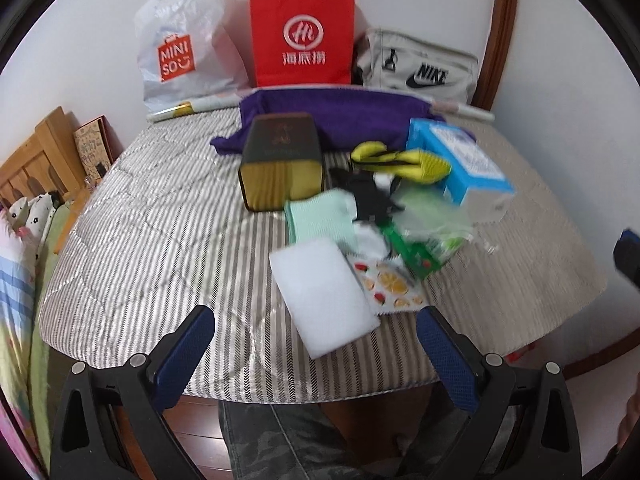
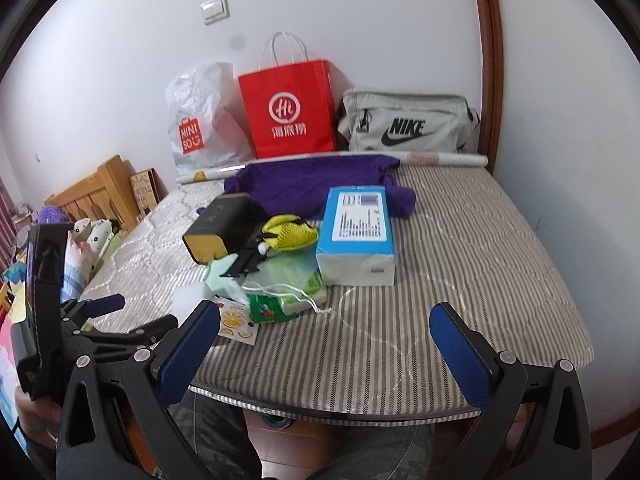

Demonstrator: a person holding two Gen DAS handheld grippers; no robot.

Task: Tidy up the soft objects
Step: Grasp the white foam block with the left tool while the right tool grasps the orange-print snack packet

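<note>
Currently I hold both tongs, left (image 1: 316, 334) and right (image 2: 325, 330), spread apart and empty, with the white foam pad (image 1: 322, 296) lying just beyond my left tongs.

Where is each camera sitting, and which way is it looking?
Left wrist view: sits on the left gripper, open, at the near edge of the striped table, looking across it at the white foam block; camouflage trousers show below.
Right wrist view: sits on the right gripper, open, facing the same way from further right; the left gripper appears at its left.
Both share the red paper bag, the purple cloth and the blue box.
</note>
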